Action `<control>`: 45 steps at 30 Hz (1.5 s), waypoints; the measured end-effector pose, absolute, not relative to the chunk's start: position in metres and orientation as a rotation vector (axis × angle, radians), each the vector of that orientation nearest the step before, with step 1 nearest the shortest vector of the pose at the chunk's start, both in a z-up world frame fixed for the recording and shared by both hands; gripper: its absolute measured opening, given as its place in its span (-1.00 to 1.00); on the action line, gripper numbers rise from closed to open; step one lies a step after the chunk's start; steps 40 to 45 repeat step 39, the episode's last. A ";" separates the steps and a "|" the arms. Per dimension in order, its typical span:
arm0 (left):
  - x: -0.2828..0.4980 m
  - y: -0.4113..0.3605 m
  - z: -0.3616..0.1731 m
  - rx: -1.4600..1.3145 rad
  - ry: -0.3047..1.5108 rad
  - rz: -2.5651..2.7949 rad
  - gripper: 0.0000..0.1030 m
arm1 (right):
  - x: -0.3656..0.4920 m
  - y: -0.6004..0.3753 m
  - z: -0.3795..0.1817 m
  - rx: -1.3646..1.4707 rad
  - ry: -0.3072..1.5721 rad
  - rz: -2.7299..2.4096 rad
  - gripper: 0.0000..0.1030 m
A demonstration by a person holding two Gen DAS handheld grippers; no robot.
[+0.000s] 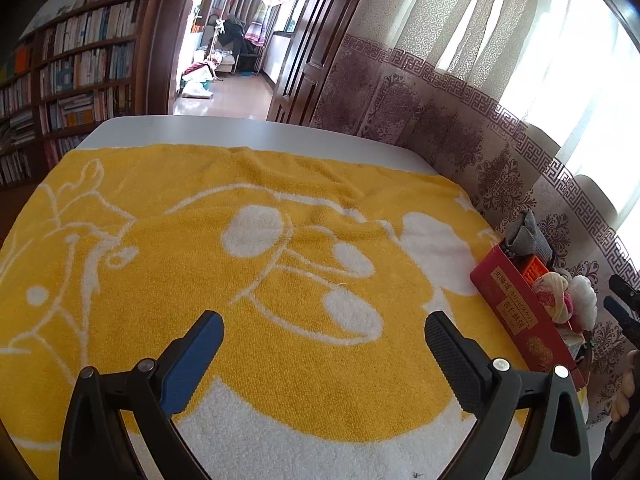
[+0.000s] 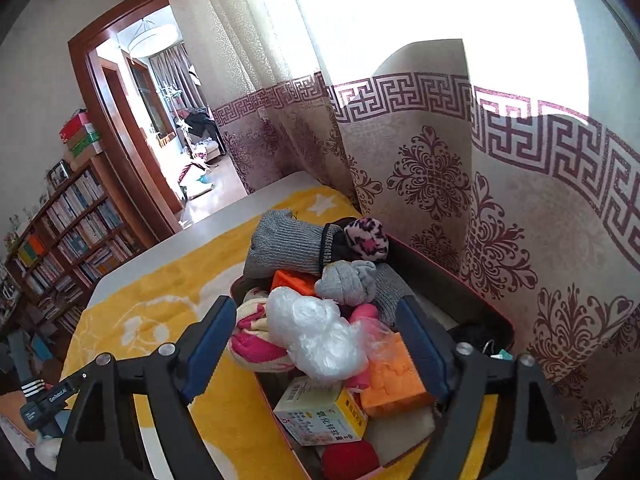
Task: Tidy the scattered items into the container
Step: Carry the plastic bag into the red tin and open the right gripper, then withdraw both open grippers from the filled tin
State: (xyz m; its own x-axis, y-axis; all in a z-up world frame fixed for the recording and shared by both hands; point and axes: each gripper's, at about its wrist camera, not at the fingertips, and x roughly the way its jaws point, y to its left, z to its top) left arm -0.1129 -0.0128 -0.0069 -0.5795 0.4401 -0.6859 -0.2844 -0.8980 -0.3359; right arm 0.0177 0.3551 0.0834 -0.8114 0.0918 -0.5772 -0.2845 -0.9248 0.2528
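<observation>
Red box [image 2: 496, 322] heaped with grey socks [image 2: 348, 282], crumpled plastic bag [image 2: 320, 338], orange sponge [image 2: 394, 382], both hand-held grippers [image 1: 324, 344] [image 2: 316, 336] spread apart, empty

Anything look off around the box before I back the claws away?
The red box is heaped above its rim: the gray sock pokes over the far end and the clear plastic bag sits loose on top. The yellow towel is wrinkled. Nothing has spilled.

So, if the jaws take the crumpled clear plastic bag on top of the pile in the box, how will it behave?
The crumpled plastic bag looks thin and airy, so probably very light and floppy; it would likely squash flat between the jaws. Its glossy film may slip. It sits loosely on the pink-and-cream sock in the red box, so a push would likely shift it.
</observation>
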 end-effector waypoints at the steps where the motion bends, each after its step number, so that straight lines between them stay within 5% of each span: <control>1: -0.109 -0.016 -0.008 -1.152 -0.275 2.469 0.98 | 0.018 0.347 0.086 -0.861 0.457 2.800 0.65; 12: -0.047 0.050 0.035 -1.095 -0.135 2.543 0.98 | 0.054 0.348 0.080 -0.998 0.452 2.837 0.65; 21: -0.031 0.131 0.038 -1.205 -0.298 2.273 0.98 | 0.107 0.392 0.059 -1.029 0.448 2.748 0.66; 28: -0.001 0.193 0.070 -1.057 0.004 2.377 0.98 | 0.121 0.420 0.047 -1.003 0.564 2.717 0.66; 45: 0.028 0.259 0.063 -0.994 0.234 2.321 0.98 | 0.132 0.431 0.041 -0.949 0.581 2.711 0.66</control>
